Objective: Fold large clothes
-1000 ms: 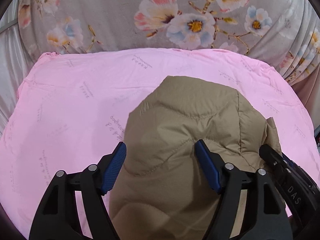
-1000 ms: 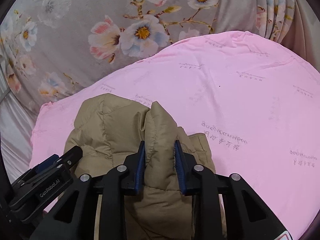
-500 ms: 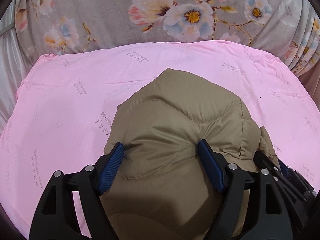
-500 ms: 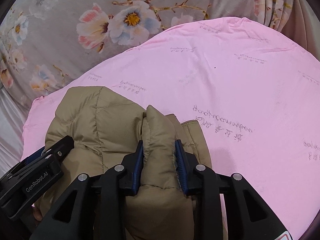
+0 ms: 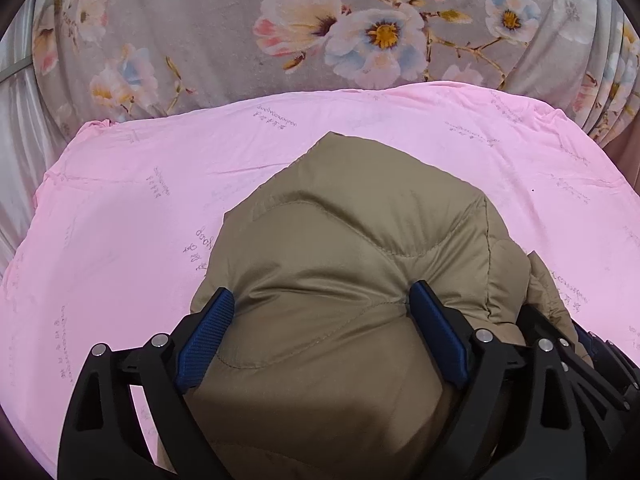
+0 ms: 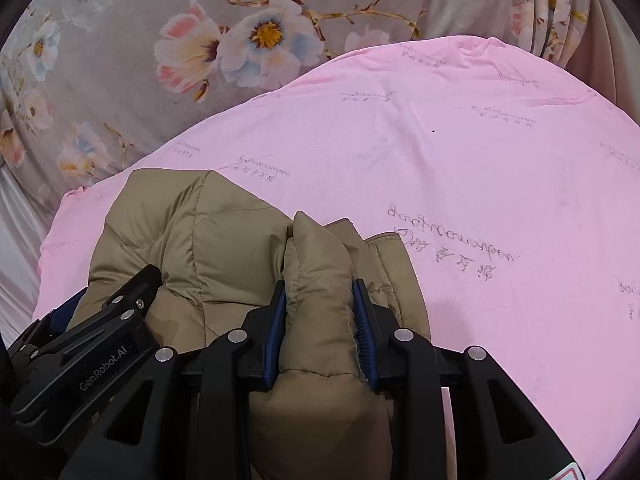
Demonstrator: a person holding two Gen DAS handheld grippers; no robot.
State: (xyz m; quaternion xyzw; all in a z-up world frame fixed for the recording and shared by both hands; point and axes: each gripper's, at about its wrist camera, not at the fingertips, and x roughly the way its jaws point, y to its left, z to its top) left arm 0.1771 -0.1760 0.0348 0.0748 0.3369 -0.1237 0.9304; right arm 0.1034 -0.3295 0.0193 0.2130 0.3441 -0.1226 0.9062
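A puffy khaki quilted jacket (image 5: 352, 220) lies bunched on a pink sheet (image 5: 140, 208). My left gripper (image 5: 320, 300) straddles its thick middle. Its jaws are opening wide, and the padding bulges up between the blue pads and touches them without being pinched. To the jacket's right, my right gripper (image 6: 320, 292) is shut on an upright fold of the jacket (image 6: 200, 232), both pads pressing into it. The left gripper's body (image 6: 100, 320) shows at the lower left of the right wrist view, and the right gripper's body (image 5: 580, 360) at the lower right of the left wrist view.
The pink sheet (image 6: 480, 160), printed with faint script, spreads wide to the right of and beyond the jacket. Behind it rises grey floral fabric (image 5: 360, 32), pleated at the far right (image 6: 552, 12). A pale satin cloth (image 5: 16, 152) lies at the left edge.
Both grippers have sunk toward the sheet with the jacket. The left jaws have spread wider around the padding. The right grip on the fold looks slightly looser.
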